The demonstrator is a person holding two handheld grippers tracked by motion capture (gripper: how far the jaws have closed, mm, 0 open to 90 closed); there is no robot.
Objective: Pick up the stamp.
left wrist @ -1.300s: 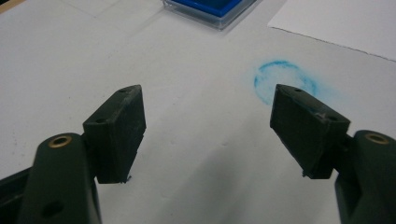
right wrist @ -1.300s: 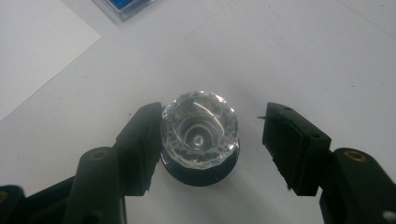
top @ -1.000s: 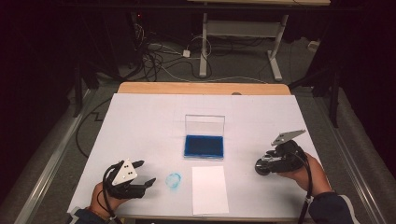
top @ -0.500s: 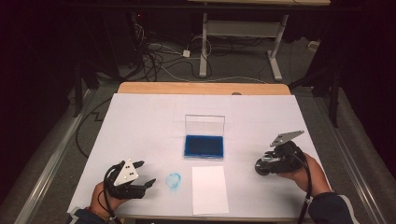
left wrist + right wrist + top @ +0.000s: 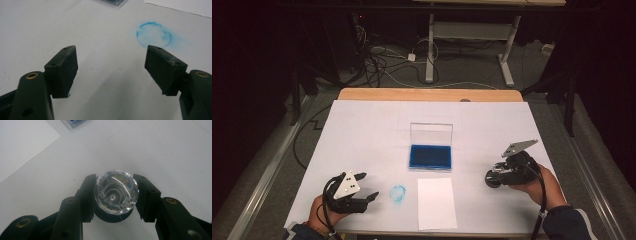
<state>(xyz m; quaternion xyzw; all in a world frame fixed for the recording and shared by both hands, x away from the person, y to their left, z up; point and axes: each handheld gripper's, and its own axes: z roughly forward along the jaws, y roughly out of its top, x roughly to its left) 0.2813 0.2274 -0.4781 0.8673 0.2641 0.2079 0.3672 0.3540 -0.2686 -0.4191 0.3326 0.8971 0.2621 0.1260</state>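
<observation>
Stamp grabbed, nervous already

I'm clamping the right gripper [image 5: 116, 195] on the stamp [image 5: 116, 191]; that faceted knob could slip sideways, smudging the paper [image 5: 437, 202].

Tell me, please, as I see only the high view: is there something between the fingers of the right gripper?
Observer: Yes. In the right gripper view, the right gripper grips a clear faceted knob on a dark base. Its fingers have just been closing and now press on both sides of it.
Operator: Does the left gripper hold anything?
Observer: No. The left gripper is open, and between its fingers there is bare white table.
Operator: How clean is the blue ring in front of it?
Observer: The blue ring is uneven. In the left gripper view its left side is strong, and its right side is faded and smeared.
</observation>
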